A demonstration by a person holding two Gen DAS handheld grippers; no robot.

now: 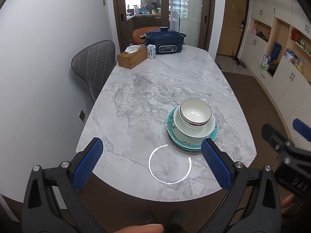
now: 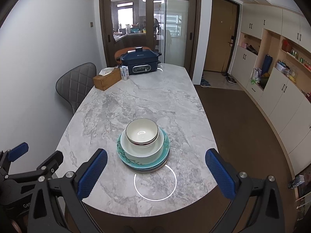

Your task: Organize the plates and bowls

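On the marble tabletop (image 2: 159,101) stands one stack of dishes, near the rounded end closest to the cameras. At the bottom a dark plate (image 2: 155,169) shows only as a thin edge under a teal plate (image 2: 124,155) with a dark branch pattern along its rim. On the teal plate sits a wide pale bowl (image 2: 143,151), and nested in that bowl is a smaller white bowl (image 2: 141,132) with a dark rim line, tipped slightly rather than level. Another dish seems wedged beneath the small bowl, but only a dark sliver of it shows.

The left claw (image 1: 152,162) hangs just beside the stack, on the near side of it and off to its left, with its blue-padded fingers (image 1: 87,165) spread wide apart and nothing between them. The right claw (image 2: 156,171) hangs over the near side of the stack, its blue-padded fingers likewise wide apart and holding nothing, one on each side of the stack without touching it.

Well apart from the stack, at the far end of the tabletop, stand a dark blue electric cooker (image 2: 140,63), a small carton (image 2: 124,73) and a wooden tissue box (image 2: 107,79). A grey quilted chair (image 2: 76,85) stands beside the tabletop, left of the stack.
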